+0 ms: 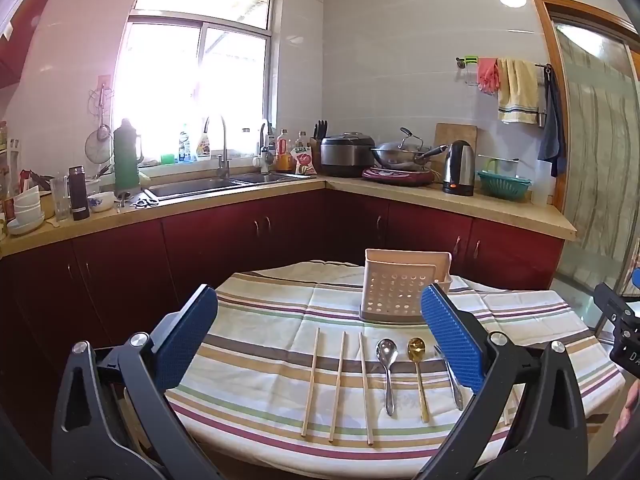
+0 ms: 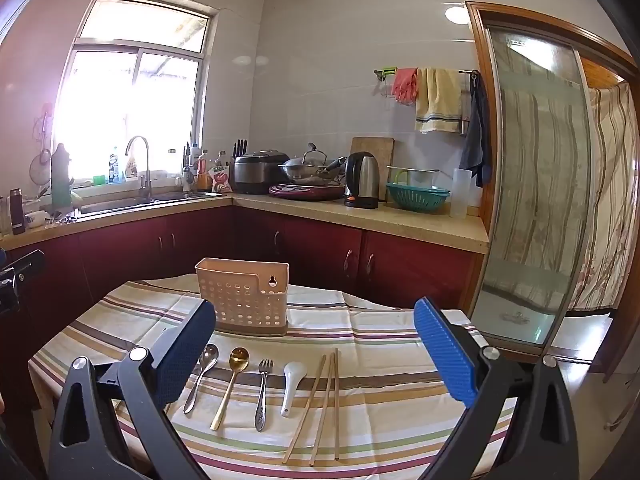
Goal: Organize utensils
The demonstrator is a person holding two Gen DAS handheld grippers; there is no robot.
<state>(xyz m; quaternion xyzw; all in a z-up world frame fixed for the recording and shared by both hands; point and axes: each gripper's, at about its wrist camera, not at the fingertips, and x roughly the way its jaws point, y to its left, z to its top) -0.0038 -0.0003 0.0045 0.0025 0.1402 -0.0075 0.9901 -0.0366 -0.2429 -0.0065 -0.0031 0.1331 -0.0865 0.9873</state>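
Observation:
A row of utensils lies on the striped tablecloth [image 1: 260,320]. In the left wrist view I see three wooden chopsticks [image 1: 339,384], a silver spoon [image 1: 387,364], a gold spoon [image 1: 417,368] and a fork [image 1: 450,376] partly behind my right finger. The right wrist view shows the silver spoon [image 2: 204,372], gold spoon [image 2: 232,380], fork [image 2: 262,388], a white ceramic spoon [image 2: 291,384] and three more chopsticks [image 2: 324,400]. A perforated cream utensil holder [image 1: 400,292] [image 2: 246,292] stands upright behind them. My left gripper [image 1: 320,340] and right gripper [image 2: 316,352] hang open above the table, holding nothing.
Dark red cabinets [image 1: 240,240] and a counter with a sink [image 1: 224,188], rice cooker [image 1: 346,154], wok [image 1: 400,154] and kettle [image 1: 458,168] run behind the table. A glass sliding door [image 2: 536,184] stands to the right. The right gripper's body [image 1: 616,320] shows at the left view's edge.

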